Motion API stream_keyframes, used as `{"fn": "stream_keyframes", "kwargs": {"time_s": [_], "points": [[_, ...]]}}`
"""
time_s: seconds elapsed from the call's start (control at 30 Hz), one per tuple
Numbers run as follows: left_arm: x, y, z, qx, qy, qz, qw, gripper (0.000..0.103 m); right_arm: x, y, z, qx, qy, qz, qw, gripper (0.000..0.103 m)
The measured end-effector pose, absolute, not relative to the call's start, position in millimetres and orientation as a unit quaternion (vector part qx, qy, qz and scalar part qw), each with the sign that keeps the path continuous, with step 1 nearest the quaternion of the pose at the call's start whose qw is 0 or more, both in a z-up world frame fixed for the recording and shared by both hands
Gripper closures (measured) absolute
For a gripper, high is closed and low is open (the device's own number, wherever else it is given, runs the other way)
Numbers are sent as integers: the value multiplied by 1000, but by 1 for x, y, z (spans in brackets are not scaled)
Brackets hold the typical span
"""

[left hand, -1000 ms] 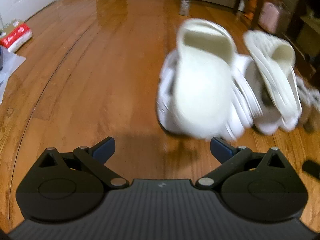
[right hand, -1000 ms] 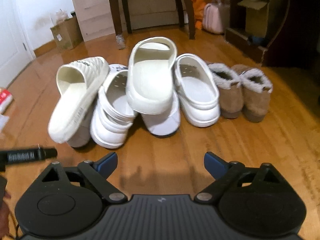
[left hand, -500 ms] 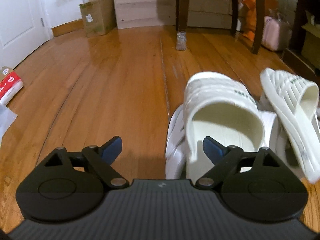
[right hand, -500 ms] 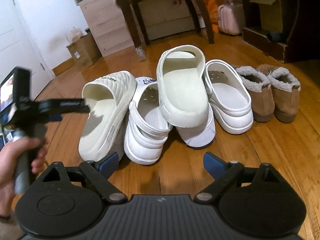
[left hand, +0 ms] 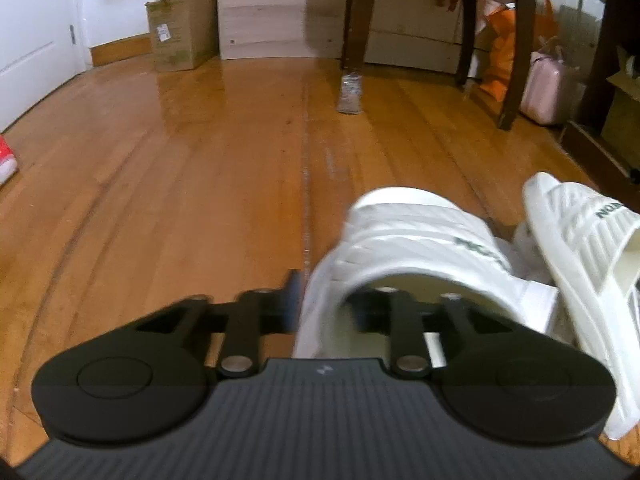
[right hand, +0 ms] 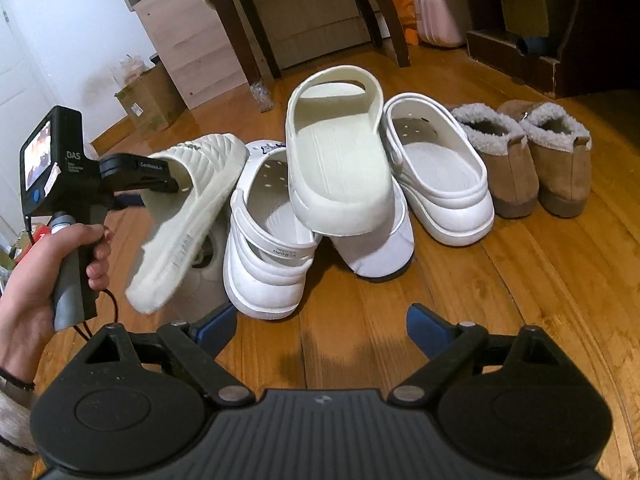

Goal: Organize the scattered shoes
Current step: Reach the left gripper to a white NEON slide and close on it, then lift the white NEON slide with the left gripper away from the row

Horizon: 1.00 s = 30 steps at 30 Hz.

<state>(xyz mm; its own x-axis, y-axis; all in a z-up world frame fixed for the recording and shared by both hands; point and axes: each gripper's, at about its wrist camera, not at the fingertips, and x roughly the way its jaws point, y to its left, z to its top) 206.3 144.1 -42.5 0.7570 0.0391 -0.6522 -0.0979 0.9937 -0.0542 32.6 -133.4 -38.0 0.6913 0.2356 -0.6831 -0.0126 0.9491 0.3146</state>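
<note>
A cardboard box point(left hand: 182, 30) and pink case point(left hand: 546, 88) flank dark table legs point(left hand: 354, 16).

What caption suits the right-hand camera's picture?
Left gripper clamps a ribbed slipper beside piled white shoes.

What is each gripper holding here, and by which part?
Left gripper: shut on the cream ribbed rubber slide sandal, pinching its strap's side wall. Right gripper: open, empty.
</note>
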Motion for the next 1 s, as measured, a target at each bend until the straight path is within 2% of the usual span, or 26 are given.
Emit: {"fn": "stream_keyframes", "kwargs": {"time_s": [0.13,0.17,0.2,0.53,0.67,0.87,1.0], "points": [[192,141,-40,-57,329,44,942,94,33,-134,-38,144,403,67,901,8],[189,142,-40,-66,329,47,941,94,35,-134,-39,143,419,68,894,3],[183,144,-40,-74,329,52,940,94,37,-135,-39,142,435,68,887,2],[106,138,-26,-94,328,34,939,94,26,-151,-32,131,453,65,879,2],[60,127,-22,-99,335,-1,937,94,-1,-177,-38,160,474,66,863,3],[12,107,-23,-104,360,-44,926,94,-70,-223,-77,224,511,14,830,4],[-6,81,-28,-100,365,-68,923,93,-101,-244,-92,263,506,6,822,4]]}}
